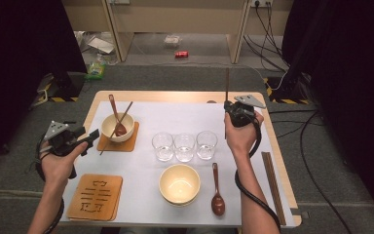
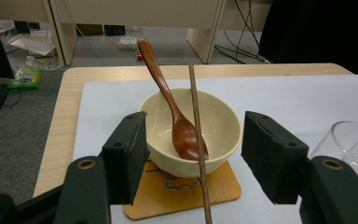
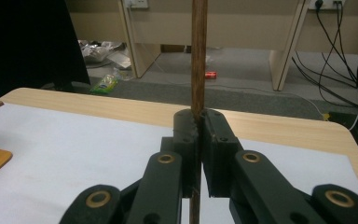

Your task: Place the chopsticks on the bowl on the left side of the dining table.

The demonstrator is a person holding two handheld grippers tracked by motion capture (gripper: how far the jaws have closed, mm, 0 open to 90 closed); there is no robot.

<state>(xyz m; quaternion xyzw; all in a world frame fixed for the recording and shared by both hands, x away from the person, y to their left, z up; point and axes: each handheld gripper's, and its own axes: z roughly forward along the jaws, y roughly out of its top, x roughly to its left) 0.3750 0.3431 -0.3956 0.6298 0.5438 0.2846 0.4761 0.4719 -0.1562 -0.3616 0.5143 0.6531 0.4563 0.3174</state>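
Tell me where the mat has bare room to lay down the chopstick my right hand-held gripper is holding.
Bare mat lies behind the three glasses, across to the far right edge, and between the lone spoon and the chopsticks on the right rim. It is crowded around the far bowl and the near bowl.

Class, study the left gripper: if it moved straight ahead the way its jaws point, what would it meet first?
Probably the chopstick leaning across the cream bowl, then the bowl itself on its wooden coaster. The left gripper is open and aimed at them, though depth is hard to judge.
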